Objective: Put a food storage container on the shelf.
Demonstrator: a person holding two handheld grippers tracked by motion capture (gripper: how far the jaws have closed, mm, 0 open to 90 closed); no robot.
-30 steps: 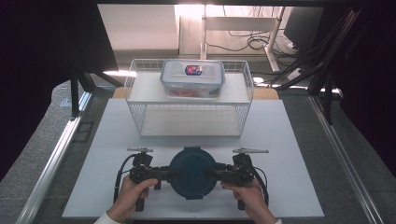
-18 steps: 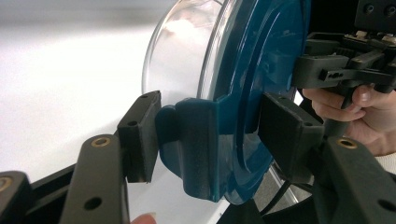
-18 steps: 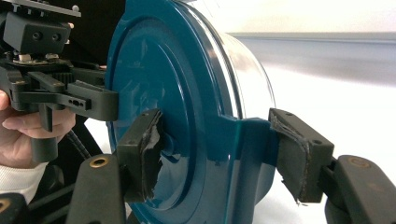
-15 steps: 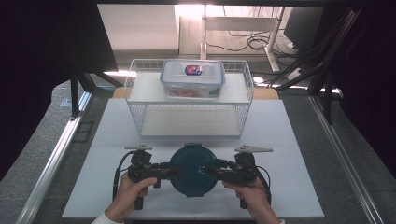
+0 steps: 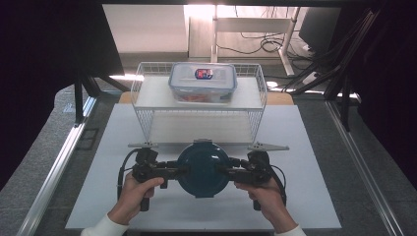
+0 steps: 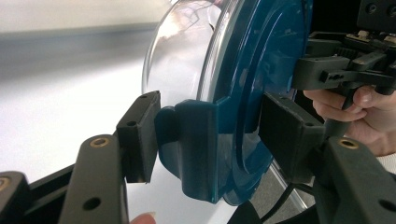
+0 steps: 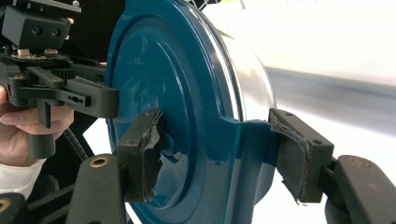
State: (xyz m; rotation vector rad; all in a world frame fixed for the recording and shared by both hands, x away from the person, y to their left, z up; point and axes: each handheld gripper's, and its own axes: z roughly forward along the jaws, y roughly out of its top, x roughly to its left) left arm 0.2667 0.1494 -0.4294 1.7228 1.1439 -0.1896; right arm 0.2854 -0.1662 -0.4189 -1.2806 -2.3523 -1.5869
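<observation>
I hold a gripper in each hand at the near edge of the white table point(image 5: 98, 206). My left gripper point(image 5: 169, 171) comes in from nine o'clock and my right gripper point(image 5: 231, 173) from three o'clock, and between them sits the round container with the blue lid point(image 5: 202, 168).

In the left gripper view my jaws are clamped on the blue lid's side latch point(image 6: 196, 149): one pad presses the latch, the other presses the lid's face. The clear bowl under the lid bulges toward eleven o'clock, with the bare table blurred beyond it. In the right gripper view my jaws grip the opposite latch point(image 7: 247, 154) the same way, one torn pad on the lid's face, the other on the latch's outer side. Each of these views also shows my other hand with its gripper beyond the lid.

Farther off, at twelve o'clock from the container, stands a white wire rack point(image 5: 147, 128). On its top shelf rests a clear rectangular box point(image 5: 202, 83) with a snap lid and a small label.
</observation>
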